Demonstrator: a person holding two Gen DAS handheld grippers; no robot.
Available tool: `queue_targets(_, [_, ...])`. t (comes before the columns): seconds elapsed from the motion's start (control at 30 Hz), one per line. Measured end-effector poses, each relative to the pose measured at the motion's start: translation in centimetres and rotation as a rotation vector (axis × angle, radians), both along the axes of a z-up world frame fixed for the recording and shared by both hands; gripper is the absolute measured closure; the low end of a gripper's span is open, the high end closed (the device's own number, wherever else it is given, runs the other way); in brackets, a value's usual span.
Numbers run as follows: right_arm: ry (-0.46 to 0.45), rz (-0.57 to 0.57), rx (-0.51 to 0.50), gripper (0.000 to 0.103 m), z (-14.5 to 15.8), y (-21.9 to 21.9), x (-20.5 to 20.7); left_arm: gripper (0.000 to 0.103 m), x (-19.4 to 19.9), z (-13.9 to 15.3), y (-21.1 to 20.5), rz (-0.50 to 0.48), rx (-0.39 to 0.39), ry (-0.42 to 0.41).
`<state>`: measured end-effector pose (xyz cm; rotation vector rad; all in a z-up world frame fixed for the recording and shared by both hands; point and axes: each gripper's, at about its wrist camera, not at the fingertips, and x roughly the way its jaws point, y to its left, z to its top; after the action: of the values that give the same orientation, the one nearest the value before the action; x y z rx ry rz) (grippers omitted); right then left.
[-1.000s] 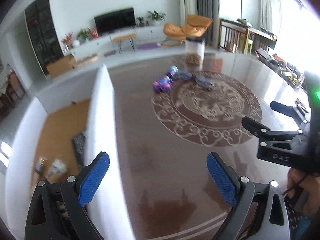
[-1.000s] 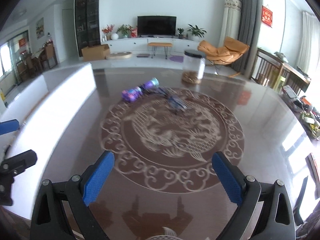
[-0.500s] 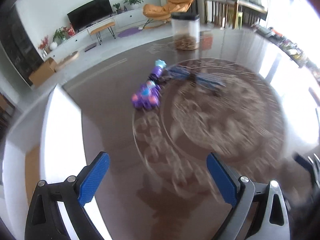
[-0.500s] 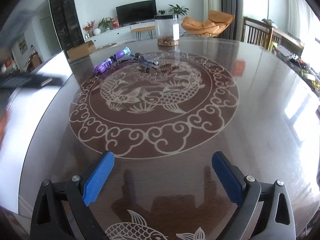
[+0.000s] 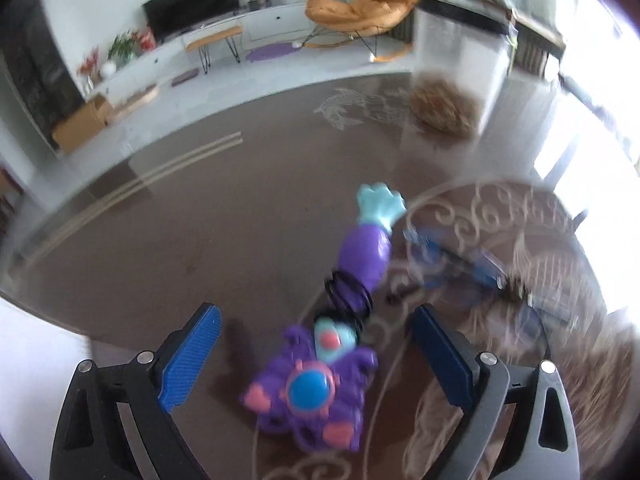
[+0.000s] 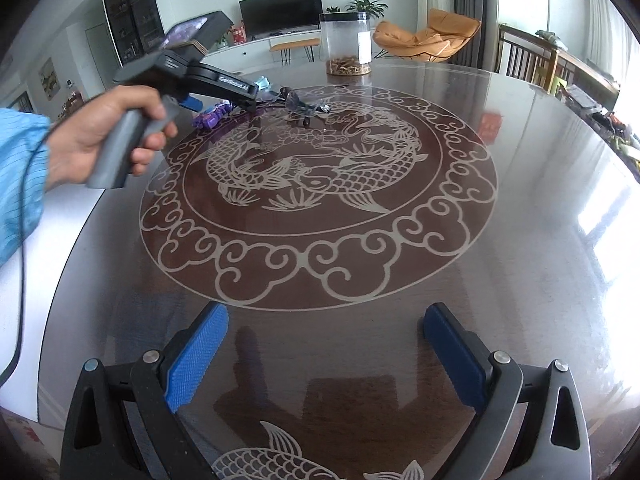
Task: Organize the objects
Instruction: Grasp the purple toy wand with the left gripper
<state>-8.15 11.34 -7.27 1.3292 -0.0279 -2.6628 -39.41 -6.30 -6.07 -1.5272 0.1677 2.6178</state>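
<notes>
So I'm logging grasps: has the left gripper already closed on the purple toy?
No, the left gripper is open, its blue pads standing apart on either side of the purple toy.

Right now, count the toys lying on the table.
2: a purple toy between the open left gripper fingers, and a blurred blue toy just beyond it; more may be hidden.
</notes>
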Motion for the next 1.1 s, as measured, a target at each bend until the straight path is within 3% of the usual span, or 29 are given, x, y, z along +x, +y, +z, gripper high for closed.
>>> queue_targets(0.03, [-0.001, 0.001, -0.001, 0.001, 0.0, 0.0, 0.0, 0.002, -0.4, -0.2, -0.5, 0.023, 0.044, -0.014])
queue_targets(0.13, [-0.005, 0.006, 0.001, 0.000, 0.0, -0.1, -0.1, 0.000, -0.5, -0.3, -0.5, 0.033, 0.038, 0.017])
queue_targets(0.17, [-0.005, 0.006, 0.003, 0.000, 0.0, -0.2, 0.0, 0.005, -0.2, -0.3, -0.5, 0.025, 0.039, 0.034])
queue_targets(0.2, [-0.005, 0.006, 0.004, 0.000, 0.0, -0.2, 0.0, 0.026, 0.3, -0.1, -0.4, 0.015, 0.043, 0.069])
queue_targets(0.23, [-0.006, 0.006, 0.005, 0.000, 0.0, -0.2, 0.0, 0.038, 0.8, 0.2, -0.4, 0.010, 0.045, 0.095])
queue_targets(0.27, [-0.006, 0.006, 0.007, 0.000, 0.0, -0.2, 0.0, 0.057, 1.0, 0.3, -0.4, 0.013, 0.047, 0.099])
queue_targets(0.3, [-0.007, 0.006, 0.009, 0.000, -0.1, -0.2, 0.0, 0.064, 1.3, 0.4, -0.4, 0.022, 0.043, 0.101])
queue_targets(0.53, [-0.009, 0.009, 0.019, 0.000, 0.0, -0.2, 0.0, 0.064, 6.2, 0.3, -1.1, 0.155, 0.021, 0.115])
queue_targets(0.67, [-0.011, 0.011, 0.022, 0.000, -0.1, -0.1, 0.0, 0.064, 12.1, 0.4, -0.9, 0.231, 0.026, 0.102])
queue_targets(0.93, [-0.013, 0.016, 0.042, 0.000, -0.2, -0.4, 0.0, 0.064, 25.5, 0.5, -0.1, 0.212, 0.025, 0.122])
queue_targets(1.03, [-0.014, 0.016, 0.049, 0.000, -0.2, -0.5, -0.1, 0.063, 27.4, 0.4, -0.3, 0.195, 0.029, 0.128])
queue_targets(1.1, [-0.014, 0.016, 0.049, 0.000, -0.3, -0.5, -0.1, 0.054, 27.6, 0.4, -0.4, 0.188, 0.018, 0.131])
